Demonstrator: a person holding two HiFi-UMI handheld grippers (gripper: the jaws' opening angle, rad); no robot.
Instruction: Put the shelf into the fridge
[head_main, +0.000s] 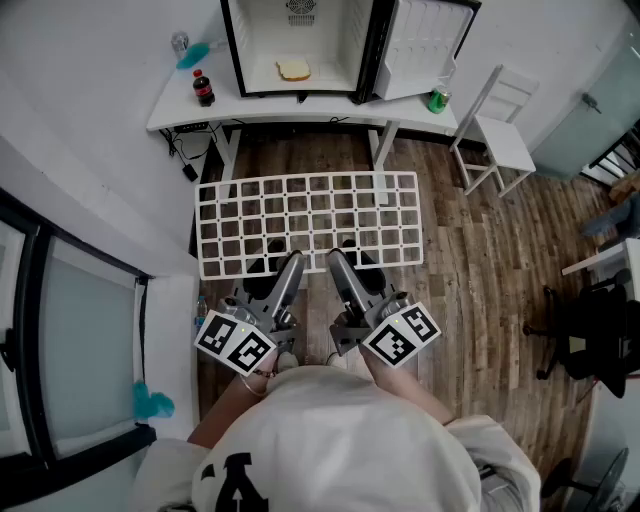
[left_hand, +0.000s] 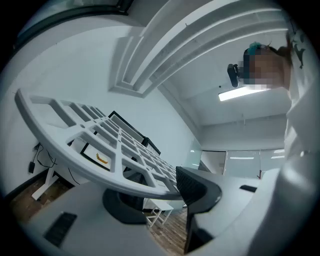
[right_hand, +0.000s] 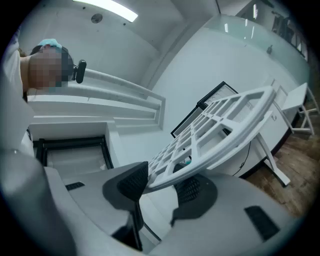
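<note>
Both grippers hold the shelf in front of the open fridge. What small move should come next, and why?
Probably carry the shelf forward toward the fridge, keeping it level. The left gripper and right gripper both clamp its near edge, the fridge door stands open ahead, and the shelf is not yet at the opening.

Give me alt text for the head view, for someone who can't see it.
From above, a person's left gripper and right gripper clamp the near edge of a white grid shelf over a wood floor, facing an open mini fridge on a white desk.
</note>
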